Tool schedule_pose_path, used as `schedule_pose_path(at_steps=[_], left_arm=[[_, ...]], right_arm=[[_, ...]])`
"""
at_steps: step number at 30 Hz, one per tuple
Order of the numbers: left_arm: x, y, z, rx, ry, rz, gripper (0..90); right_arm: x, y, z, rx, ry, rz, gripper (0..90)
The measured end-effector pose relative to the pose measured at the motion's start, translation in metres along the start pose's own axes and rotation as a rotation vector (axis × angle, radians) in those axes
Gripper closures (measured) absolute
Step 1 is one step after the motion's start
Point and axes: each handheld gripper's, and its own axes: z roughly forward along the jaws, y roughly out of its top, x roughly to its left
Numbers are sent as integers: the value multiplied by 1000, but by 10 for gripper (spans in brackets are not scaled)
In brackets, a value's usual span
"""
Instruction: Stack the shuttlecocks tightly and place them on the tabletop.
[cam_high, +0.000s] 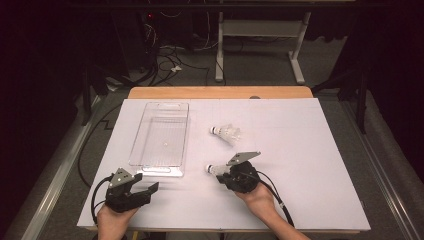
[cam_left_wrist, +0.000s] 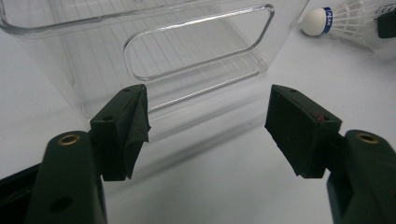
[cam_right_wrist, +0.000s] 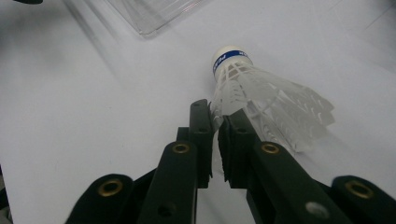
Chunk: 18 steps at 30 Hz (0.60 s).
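A wide white table (cam_high: 310, 150) takes up most of the room's floor space, its pale wooden edge showing along the far side. On its left half lies a clear plastic bin (cam_high: 161, 140), long and shallow, running from far to near, with a cut-out handle in the near wall.

Near the bottom left a hand holds the left gripper (cam_high: 148, 189) low over the table, just this side of the bin's near end. Its jaws stand wide apart with nothing between them; in the left gripper view they frame the bin's handle wall (cam_left_wrist: 201, 42).

To the right of it, near the middle of the table's near half, the other hand holds the right gripper (cam_high: 223, 173), pointing left and slightly far. Its jaws are almost together, clamped on the thin feather skirt of a white shuttlecock (cam_right_wrist: 261, 98), whose cork tip with a blue band points away from the gripper toward the bin.

A second shuttlecock (cam_high: 226, 132) lies on its side farther off, right of the bin, apart from both grippers.
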Motion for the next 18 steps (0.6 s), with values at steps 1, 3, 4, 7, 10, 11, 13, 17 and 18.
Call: schedule_pose_path(at_steps=[1,3,4,7,10,11,13,17,18], left_arm=[[0,0,0,0,0,-1,310],[0,0,0,2,-1,-1,310],[0,0,0,2,-1,-1,310],[0,0,0,1,-1,-2,310],[0,0,0,2,0,2,310],[0,0,0,3,0,3,310],[0,0,1,3,-1,0,310],[0,0,0,2,-1,0,310],[0,0,0,3,-1,1,310]], right_arm=[[0,0,0,1,0,3,861],[0,0,0,3,-2,-4,874],[-1,0,0,3,0,-9,875],[-2,0,0,6,-2,-17,890],[-1,0,-1,8,-1,-24,894],[-1,0,-1,11,0,-19,896],[-2,0,-1,12,1,-23,898],[-3,0,-2,14,5,-8,900],[-4,0,-2,9,7,-18,900]])
